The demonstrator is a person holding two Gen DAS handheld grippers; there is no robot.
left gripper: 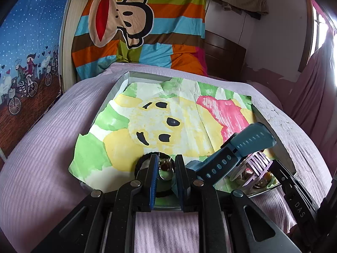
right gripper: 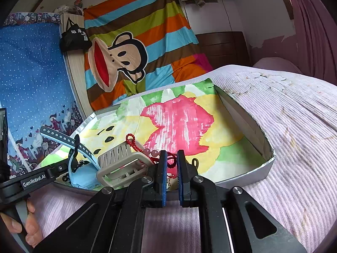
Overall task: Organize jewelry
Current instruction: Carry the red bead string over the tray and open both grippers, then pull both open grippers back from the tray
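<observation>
A shallow grey tray (left gripper: 282, 147) lined with painted paper lies on the lilac bedspread. In the left wrist view my left gripper (left gripper: 166, 168) is closed around a small shiny trinket with brown beads (left gripper: 166, 169), inside a black ring-shaped band (left gripper: 140, 164). A blue watch (left gripper: 236, 151) and a lilac claw clip (left gripper: 253, 165) lie to its right. In the right wrist view my right gripper (right gripper: 172, 166) has its pads pressed on a red cord bracelet with pink beads (right gripper: 137, 145). The claw clip (right gripper: 120, 164) and blue watch (right gripper: 84, 175) sit to its left.
A person's hand (right gripper: 27, 227) holds the left gripper's handle (right gripper: 33, 181) at the lower left. A striped cartoon blanket (left gripper: 134, 27) hangs behind the bed. A dark wooden headboard (right gripper: 223, 46) and pink curtain (left gripper: 316, 80) stand on the right.
</observation>
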